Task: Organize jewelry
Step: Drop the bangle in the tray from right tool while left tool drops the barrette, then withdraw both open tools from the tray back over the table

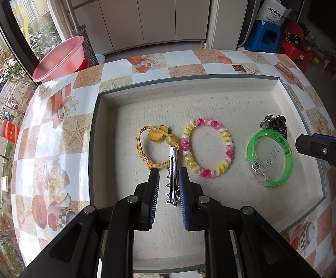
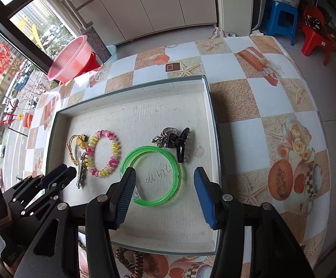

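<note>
Left gripper (image 1: 169, 173) narrowed around the silver hair clip (image 1: 173, 173), pad contact unclear, while the right gripper (image 2: 165, 178) hangs released above the green bangle (image 2: 154, 176), pieces seemingly ranged in a row in the shallow tray (image 2: 210, 115); a dark coil below its near rim is cut off.
</note>
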A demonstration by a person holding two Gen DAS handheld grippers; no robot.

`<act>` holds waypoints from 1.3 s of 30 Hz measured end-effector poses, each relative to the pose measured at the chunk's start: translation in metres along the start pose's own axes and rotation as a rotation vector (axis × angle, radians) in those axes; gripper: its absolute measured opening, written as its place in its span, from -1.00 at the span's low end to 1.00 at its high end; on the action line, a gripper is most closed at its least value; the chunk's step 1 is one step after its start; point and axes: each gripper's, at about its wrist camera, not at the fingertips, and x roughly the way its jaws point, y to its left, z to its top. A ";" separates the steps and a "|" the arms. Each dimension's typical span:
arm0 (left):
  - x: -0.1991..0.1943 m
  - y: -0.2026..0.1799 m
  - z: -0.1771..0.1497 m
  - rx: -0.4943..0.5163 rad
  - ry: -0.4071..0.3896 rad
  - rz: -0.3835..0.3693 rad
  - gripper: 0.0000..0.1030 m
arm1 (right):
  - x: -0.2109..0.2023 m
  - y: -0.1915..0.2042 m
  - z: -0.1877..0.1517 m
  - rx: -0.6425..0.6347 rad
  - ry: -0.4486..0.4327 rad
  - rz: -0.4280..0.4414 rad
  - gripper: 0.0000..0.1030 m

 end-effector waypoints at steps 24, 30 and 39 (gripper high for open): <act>-0.064 0.031 -0.036 -0.069 -0.073 -0.013 1.00 | -0.035 0.015 -0.028 0.031 -0.043 0.026 0.66; -0.076 0.037 -0.054 -0.081 -0.059 -0.035 1.00 | -0.048 0.023 -0.041 0.018 -0.072 0.012 0.68; -0.094 0.042 -0.079 -0.069 -0.056 -0.027 1.00 | -0.068 0.028 -0.061 0.028 -0.133 -0.015 1.00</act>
